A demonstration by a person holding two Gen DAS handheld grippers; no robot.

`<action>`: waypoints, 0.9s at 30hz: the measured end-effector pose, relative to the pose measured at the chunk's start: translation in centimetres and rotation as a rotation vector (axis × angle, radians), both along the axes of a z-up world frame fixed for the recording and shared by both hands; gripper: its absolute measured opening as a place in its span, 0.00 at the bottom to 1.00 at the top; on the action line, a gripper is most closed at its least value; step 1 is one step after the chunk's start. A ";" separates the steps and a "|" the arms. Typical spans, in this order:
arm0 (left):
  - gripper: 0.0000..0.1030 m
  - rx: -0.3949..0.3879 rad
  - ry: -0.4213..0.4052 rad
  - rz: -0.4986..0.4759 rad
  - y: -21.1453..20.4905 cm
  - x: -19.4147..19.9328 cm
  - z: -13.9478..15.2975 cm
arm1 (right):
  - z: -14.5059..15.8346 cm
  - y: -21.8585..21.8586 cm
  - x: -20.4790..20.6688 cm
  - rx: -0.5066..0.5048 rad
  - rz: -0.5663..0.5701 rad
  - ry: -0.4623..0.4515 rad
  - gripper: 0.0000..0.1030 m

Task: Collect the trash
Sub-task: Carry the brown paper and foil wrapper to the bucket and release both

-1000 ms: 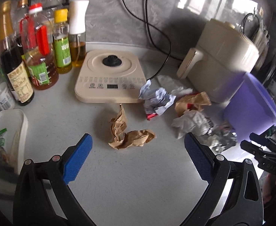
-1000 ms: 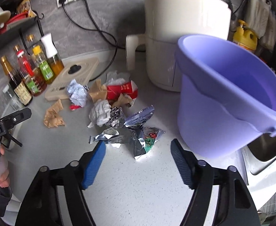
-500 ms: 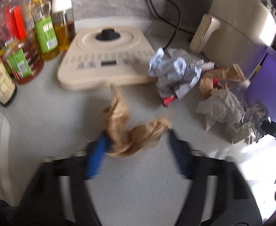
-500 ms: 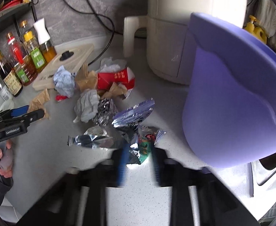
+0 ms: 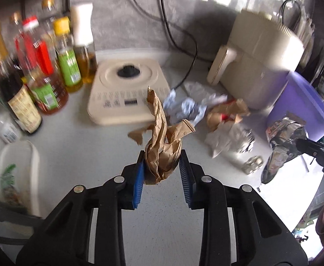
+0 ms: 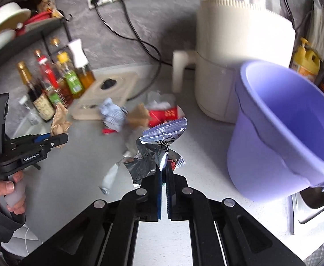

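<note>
My left gripper (image 5: 162, 166) is shut on a crumpled brown paper wad (image 5: 162, 141) and holds it above the counter; it also shows in the right wrist view (image 6: 60, 122). My right gripper (image 6: 164, 177) is shut on a silver foil wrapper (image 6: 159, 146), lifted off the counter; the wrapper shows at the right of the left wrist view (image 5: 281, 141). A purple bucket (image 6: 290, 133) stands to the right of it. More trash lies in a pile: crumpled white paper (image 5: 186, 108), brown paper (image 5: 226, 115), a red carton (image 6: 164, 115) and foil scraps (image 5: 250, 164).
Several sauce and oil bottles (image 5: 40, 71) stand at the left. A beige induction cooker (image 5: 126, 93) sits behind the pile with a black cable (image 5: 184, 44). A cream air fryer (image 6: 235, 62) stands behind the bucket. A white dish (image 5: 18, 173) lies at the left edge. A sink (image 6: 312, 204) is at the right.
Both grippers dropped to the counter, shut on trash and rose: the left took the brown paper wad, the right took the foil wrapper. Both pieces now hang above the counter.
</note>
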State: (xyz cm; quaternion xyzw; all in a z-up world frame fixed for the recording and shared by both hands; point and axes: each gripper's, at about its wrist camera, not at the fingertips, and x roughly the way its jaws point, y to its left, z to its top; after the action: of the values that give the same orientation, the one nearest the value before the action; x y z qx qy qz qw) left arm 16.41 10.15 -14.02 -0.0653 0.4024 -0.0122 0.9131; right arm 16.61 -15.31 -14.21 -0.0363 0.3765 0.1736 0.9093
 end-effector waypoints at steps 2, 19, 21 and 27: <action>0.29 -0.002 -0.034 0.011 0.2 -0.8 1.6 | 1.2 0.1 -0.3 0.007 0.012 -0.024 0.04; 0.29 0.016 -0.217 0.026 0.0 -3.9 9.4 | 9.8 -1.4 0.0 0.027 -0.003 -0.221 0.04; 0.29 0.014 -0.223 0.024 -0.1 -3.7 9.8 | 10.4 -2.1 0.4 0.026 -0.026 -0.240 0.04; 0.29 -0.001 -0.243 0.007 -0.5 -3.0 10.2 | 11.5 -4.9 1.6 0.013 -0.109 -0.263 0.04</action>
State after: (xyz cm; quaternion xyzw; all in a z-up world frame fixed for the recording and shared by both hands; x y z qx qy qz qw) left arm 13.37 9.62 -3.86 -0.0650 0.2884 -0.0172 0.9551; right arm 18.26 -20.18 -2.73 -0.0322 0.2545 0.1201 0.9590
